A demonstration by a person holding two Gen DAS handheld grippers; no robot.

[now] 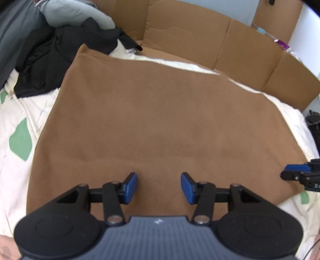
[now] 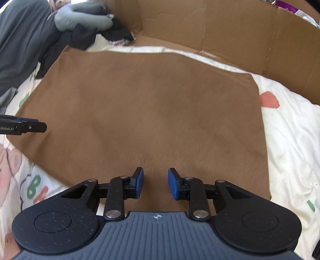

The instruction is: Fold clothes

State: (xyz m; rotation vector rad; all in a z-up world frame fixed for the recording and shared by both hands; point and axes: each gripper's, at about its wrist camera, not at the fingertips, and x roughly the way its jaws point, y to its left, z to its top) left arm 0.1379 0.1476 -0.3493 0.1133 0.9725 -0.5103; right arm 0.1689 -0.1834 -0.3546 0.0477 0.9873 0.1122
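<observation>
A brown cloth [image 1: 152,120] lies spread flat and smooth over a white quilt [image 1: 18,112], filling the middle of both views. Its far edge runs along the upper part of each frame, its near edge passes under the grippers at the bottom.

In the left wrist view the left gripper [image 1: 159,187] sits at bottom centre, its blue pads [image 1: 131,187] set apart with bare brown fabric showing between them — nothing is clamped. Whether the fingertips touch the cloth cannot be told. At the right edge of that frame the right gripper [image 1: 296,174] pokes in over the cloth's near right corner.

In the right wrist view the right gripper [image 2: 155,183] is at bottom centre, pads likewise parted, though by a narrower gap, over the cloth's near edge and holding nothing. The left gripper [image 2: 30,126] enters from the left edge at mid height, over the cloth's left border; from this side angle its gap cannot be seen.

In the upper left of both frames lies a heap of dark clothes [image 1: 60,58] with a pale grey garment [image 1: 80,14] on top — it touches the cloth's far left corner. Cardboard walls [image 1: 200,36] stand along the top and upper right, beyond the quilt. The quilt bears green [image 1: 21,140] and pink [image 2: 269,100] patches.
</observation>
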